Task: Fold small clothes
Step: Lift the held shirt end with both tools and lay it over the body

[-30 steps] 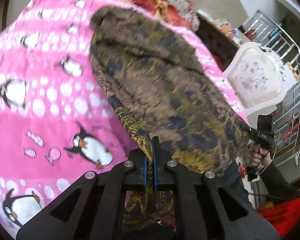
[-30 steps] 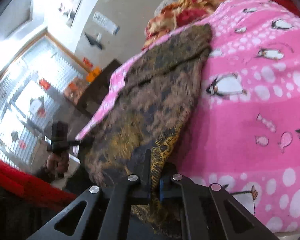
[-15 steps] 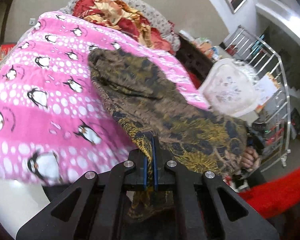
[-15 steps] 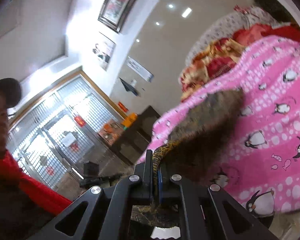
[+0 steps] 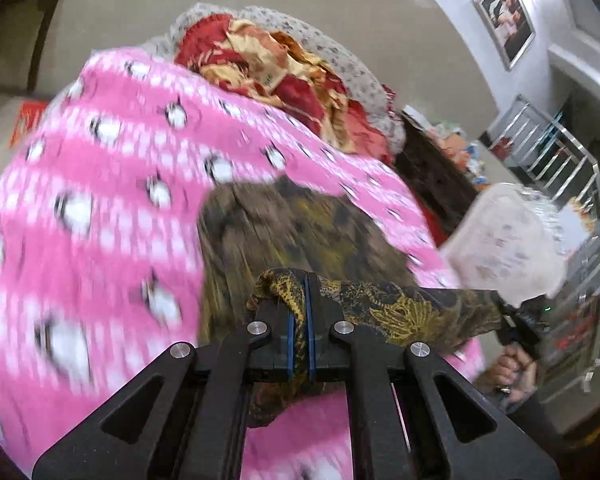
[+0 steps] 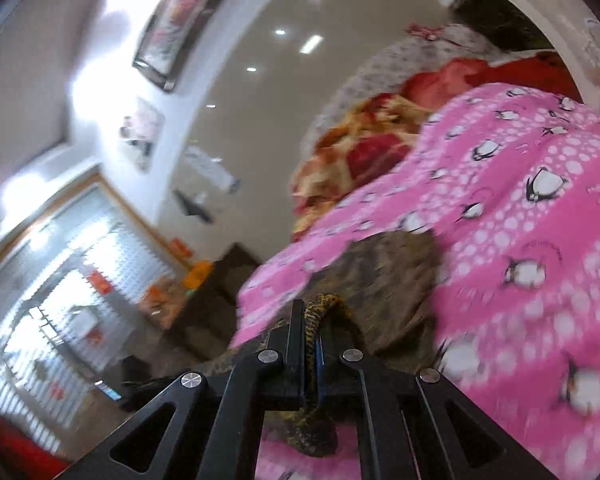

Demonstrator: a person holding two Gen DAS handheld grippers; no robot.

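Across most of both views lay a pink blanket (image 5: 112, 208) printed with white dots and penguins, spread over a bed and blurred in both wrist cameras. At its far end sat a heap of red and gold bedding (image 5: 284, 80), with a grey speckled cover behind it. On the blanket rested the brown and gold patterned garment (image 5: 300, 232), its far part lying on the pink cloth while its near edge was lifted off the blanket and stretched between the two tools. The left gripper (image 5: 298, 320) was clamped on that edge, a bunch of the fabric squeezed between its blue-lined fingers and spilling over their tips. From there the raised hem ran to the right, toward the right gripper (image 6: 306, 344), which was likewise closed on a rolled strip of the same garment, the cloth arching over the fingertips. In the left wrist view a hand (image 5: 512, 372) gripped the handle of that far tool, close to a white padded chair (image 5: 504, 248).
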